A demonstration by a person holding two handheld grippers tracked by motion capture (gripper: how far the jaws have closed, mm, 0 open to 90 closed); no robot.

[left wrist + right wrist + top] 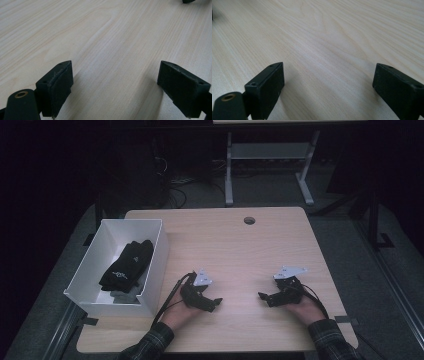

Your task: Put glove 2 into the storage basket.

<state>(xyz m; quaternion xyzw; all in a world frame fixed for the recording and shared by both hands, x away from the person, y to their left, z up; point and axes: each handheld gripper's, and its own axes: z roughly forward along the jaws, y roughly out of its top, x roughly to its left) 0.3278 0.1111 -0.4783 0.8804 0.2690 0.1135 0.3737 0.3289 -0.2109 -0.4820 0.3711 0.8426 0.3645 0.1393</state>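
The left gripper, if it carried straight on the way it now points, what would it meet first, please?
Probably the right gripper: the left gripper points across bare table towards it, with nothing lying between them, though exact alignment is hard to judge.

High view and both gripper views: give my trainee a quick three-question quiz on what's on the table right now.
1. True or false: the black gloves lie inside the white box.
2. Multiple choice: how do the jaws of the left gripper stand? A) shut on a glove B) wide apart over bare wood C) shut on nothing
3. Fill in: the right gripper is open above the bare wooden ____.

Key: 1 true; 2 B; 3 table.
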